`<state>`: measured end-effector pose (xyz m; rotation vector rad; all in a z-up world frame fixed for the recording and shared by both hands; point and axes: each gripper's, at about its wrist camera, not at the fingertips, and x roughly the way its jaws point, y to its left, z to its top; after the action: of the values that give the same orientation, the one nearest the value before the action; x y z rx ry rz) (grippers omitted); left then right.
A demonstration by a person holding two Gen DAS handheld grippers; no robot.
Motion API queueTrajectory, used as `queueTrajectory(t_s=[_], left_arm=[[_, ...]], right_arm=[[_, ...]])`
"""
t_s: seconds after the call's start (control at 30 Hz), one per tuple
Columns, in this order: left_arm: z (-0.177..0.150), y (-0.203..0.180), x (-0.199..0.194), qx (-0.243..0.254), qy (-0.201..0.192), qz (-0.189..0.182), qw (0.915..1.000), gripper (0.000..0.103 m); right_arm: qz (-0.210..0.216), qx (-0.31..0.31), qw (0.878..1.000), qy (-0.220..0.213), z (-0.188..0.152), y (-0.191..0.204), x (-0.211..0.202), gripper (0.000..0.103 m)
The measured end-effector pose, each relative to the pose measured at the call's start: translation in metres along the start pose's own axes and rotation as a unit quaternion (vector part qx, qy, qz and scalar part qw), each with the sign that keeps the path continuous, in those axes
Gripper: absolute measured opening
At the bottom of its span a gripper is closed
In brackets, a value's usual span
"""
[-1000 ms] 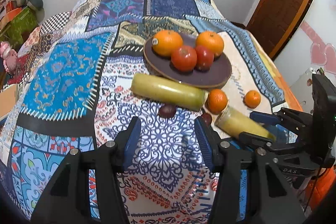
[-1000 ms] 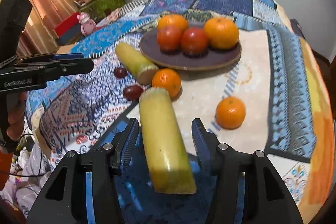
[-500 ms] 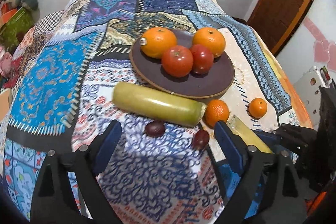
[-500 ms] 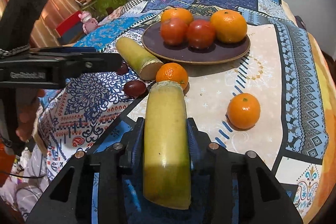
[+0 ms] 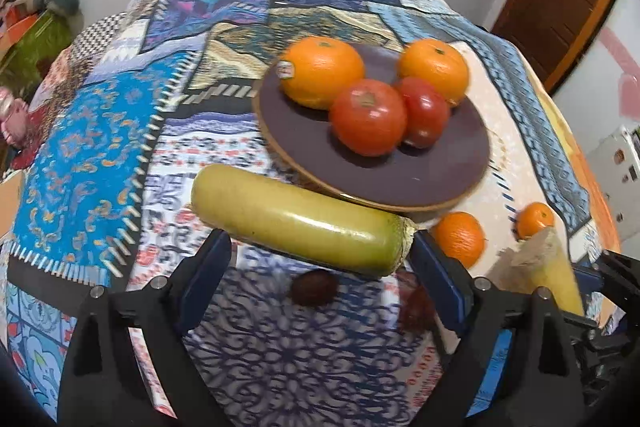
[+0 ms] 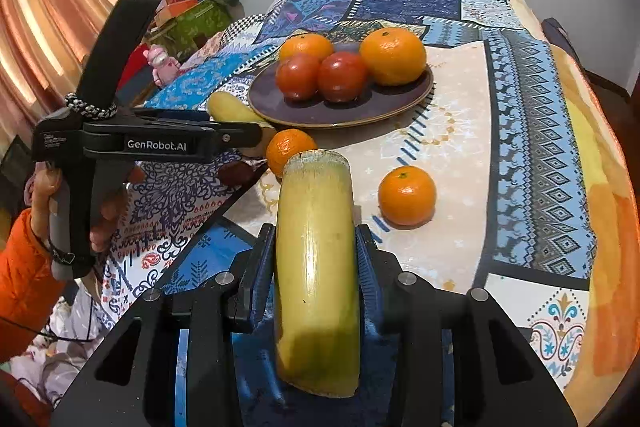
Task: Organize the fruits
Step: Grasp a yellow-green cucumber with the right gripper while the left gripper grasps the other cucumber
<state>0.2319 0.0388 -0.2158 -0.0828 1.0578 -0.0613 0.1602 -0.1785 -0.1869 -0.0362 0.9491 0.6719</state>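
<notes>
Two sugarcane pieces, several oranges, two tomatoes and two dark plums across both views. Left wrist view: left gripper [image 5: 320,259] spread wide, jaws straddling the ends of the cane lying crosswise [image 5: 298,223] on the patterned cloth [image 5: 92,155], not yet touching it. Probably set wide because the cane lies across the approach, so a lengthwise span is the only fit without turning the wrist. Plate [image 5: 420,179] just beyond the cane, its near rim almost over it, carrying two big oranges [image 5: 322,71] and two tomatoes [image 5: 368,117]. Dark plum [image 5: 313,287] between the jaws on the near side, a second plum [image 5: 416,301] blurred by the right jaw. Little slack here: plate rim far, plums near, small orange [image 5: 460,237] close to the right jaw. Open cloth to the left for drawing the cane clear. Right wrist view: right gripper [image 6: 316,259] closed on the held cane [image 6: 316,267], gripped across its width, cut end pointing far toward the plate, apparently raised off the cloth, though contact underneath cannot be judged. Loose orange [image 6: 407,195] to the right, another [image 6: 286,151] just past the cut end. Bare pale cloth between plate and loose orange looks like the free lane; table edge falling away on the far right.
</notes>
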Motion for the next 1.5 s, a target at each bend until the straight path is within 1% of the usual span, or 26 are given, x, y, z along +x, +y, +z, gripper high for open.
queueTrajectory(t_s=[0.1,0.2,0.27,0.33,0.43,0.5,0.57,0.67,0.73,0.77,0.83,0.9,0.97,1.03,1.07,1.13,1.2,1.27,1.37,1.4,1.43,1.47,1.5], left_arm=[[0.001,0.02,-0.002,-0.024,-0.009,0.023,0.9994,0.092],[0.001,0.041,-0.002,-0.051,-0.009,0.033,0.9981,0.091],[0.0,0.053,-0.003,-0.066,-0.006,0.035,0.9972,0.088],[0.0,0.061,-0.007,-0.077,-0.005,0.022,0.9967,0.088],[0.004,0.063,-0.018,-0.085,-0.019,0.004,0.9962,0.088],[0.009,0.064,-0.023,-0.093,-0.029,-0.002,0.9953,0.088],[0.015,0.065,-0.022,-0.108,-0.033,0.002,0.9936,0.088],[0.025,0.07,-0.007,-0.142,-0.02,0.024,0.9894,0.088],[0.03,0.077,0.008,-0.165,-0.007,0.05,0.985,0.088],[0.03,0.081,0.015,-0.18,0.0,0.052,0.9823,0.088],[0.029,0.087,0.027,-0.199,0.013,0.046,0.9787,0.084],[0.03,0.085,0.03,-0.192,0.009,0.06,0.9794,0.08],[0.031,0.081,0.031,-0.186,0.008,0.064,0.9804,0.078],[0.03,0.081,0.031,-0.182,0.007,0.058,0.9815,0.069],[0.029,0.08,0.031,-0.177,0.007,0.052,0.9828,0.066],[0.028,0.077,0.028,-0.157,0.009,0.037,0.9868,0.053],[0.026,0.068,0.026,-0.122,0.013,0.029,0.992,0.046],[0.022,0.061,0.022,-0.087,0.016,0.031,0.9956,0.044],[0.012,0.06,0.014,-0.06,0.023,0.023,0.9977,0.038],[0.008,0.06,0.012,-0.056,0.025,0.019,0.998,0.037],[0.005,0.06,0.009,-0.052,0.026,0.015,0.9982,0.037],[0.001,0.061,0.005,-0.047,0.026,0.013,0.9985,0.037],[-0.003,0.06,0.003,-0.041,0.027,0.011,0.9987,0.037]], right_arm=[[0.003,0.008,1.0,-0.001,0.001,-0.003,0.001,0.036],[0.005,0.01,1.0,-0.001,0.001,-0.003,0.002,0.036],[0.006,0.01,1.0,-0.001,0.002,-0.004,0.002,0.036],[0.006,0.011,1.0,-0.001,0.003,-0.005,0.003,0.036],[0.005,0.013,1.0,-0.003,0.004,-0.005,0.003,0.036],[0.005,0.016,1.0,-0.005,0.005,-0.006,0.004,0.036],[0.005,0.017,1.0,-0.005,0.006,-0.007,0.005,0.036],[0.006,0.016,1.0,-0.006,0.006,-0.008,0.004,0.036],[0.007,0.016,1.0,-0.007,0.005,-0.008,0.003,0.036],[0.008,0.016,1.0,-0.008,0.005,-0.008,0.002,0.036],[0.009,0.016,1.0,-0.011,0.005,-0.008,0.0,0.036],[0.011,0.017,1.0,-0.013,0.005,-0.01,-0.001,0.036],[0.008,0.017,1.0,-0.014,0.006,-0.011,0.0,0.036],[0.008,0.021,1.0,-0.015,0.007,-0.013,0.001,0.036],[0.008,0.024,1.0,-0.017,0.007,-0.014,0.001,0.036],[0.008,0.026,0.999,-0.02,0.007,-0.014,-0.001,0.036],[0.008,0.026,0.999,-0.022,0.008,-0.015,-0.002,0.036],[0.007,0.026,0.999,-0.024,0.008,-0.015,-0.004,0.036],[0.007,0.025,0.999,-0.031,0.01,-0.015,-0.008,0.036],[0.006,0.025,0.999,-0.033,0.011,-0.015,-0.01,0.034],[0.007,0.025,0.999,-0.041,0.012,-0.015,-0.013,0.029],[0.01,0.026,0.999,-0.044,0.014,-0.015,-0.015,0.016],[0.011,0.027,0.998,-0.047,0.017,-0.016,-0.017,0.015]])
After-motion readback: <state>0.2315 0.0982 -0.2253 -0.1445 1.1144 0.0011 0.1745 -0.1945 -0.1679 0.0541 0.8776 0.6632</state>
